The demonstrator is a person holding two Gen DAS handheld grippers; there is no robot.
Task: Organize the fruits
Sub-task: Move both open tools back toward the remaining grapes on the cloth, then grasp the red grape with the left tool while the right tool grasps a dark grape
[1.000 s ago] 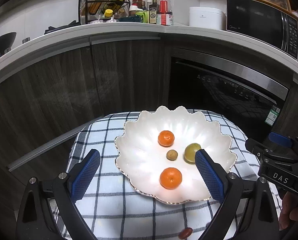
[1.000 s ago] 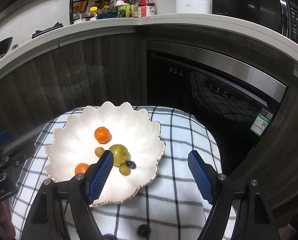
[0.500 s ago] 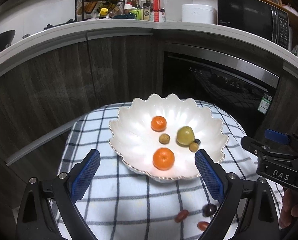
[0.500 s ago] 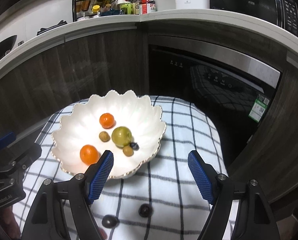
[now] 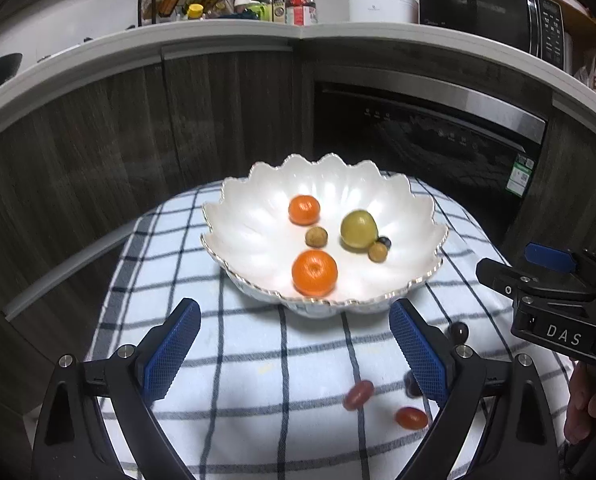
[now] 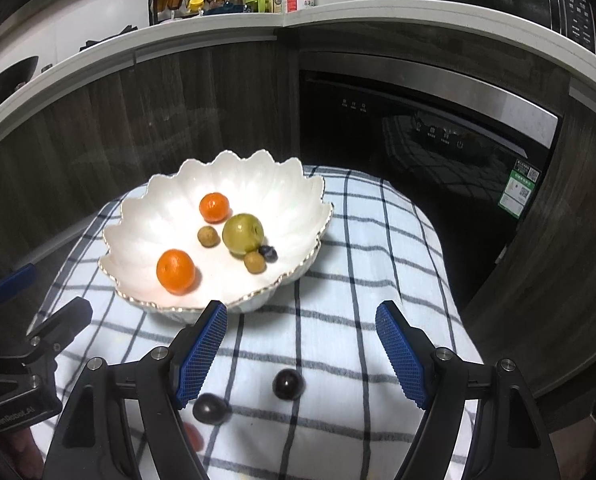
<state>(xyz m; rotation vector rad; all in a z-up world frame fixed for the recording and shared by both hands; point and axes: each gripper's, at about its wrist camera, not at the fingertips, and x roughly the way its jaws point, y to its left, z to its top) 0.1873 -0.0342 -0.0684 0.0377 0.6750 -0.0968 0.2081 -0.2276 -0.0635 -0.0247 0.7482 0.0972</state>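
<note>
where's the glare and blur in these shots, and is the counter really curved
Left wrist view: glare washes the white bowl; the red fruit on the checked cloth is smeared. Right wrist view: bowl also overexposed; countertop bows from fisheye distortion.

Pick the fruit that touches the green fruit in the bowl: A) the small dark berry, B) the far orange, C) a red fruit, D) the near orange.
A: the dark berry sits against the green fruit in the bowl; both oranges lie apart from it.
</note>
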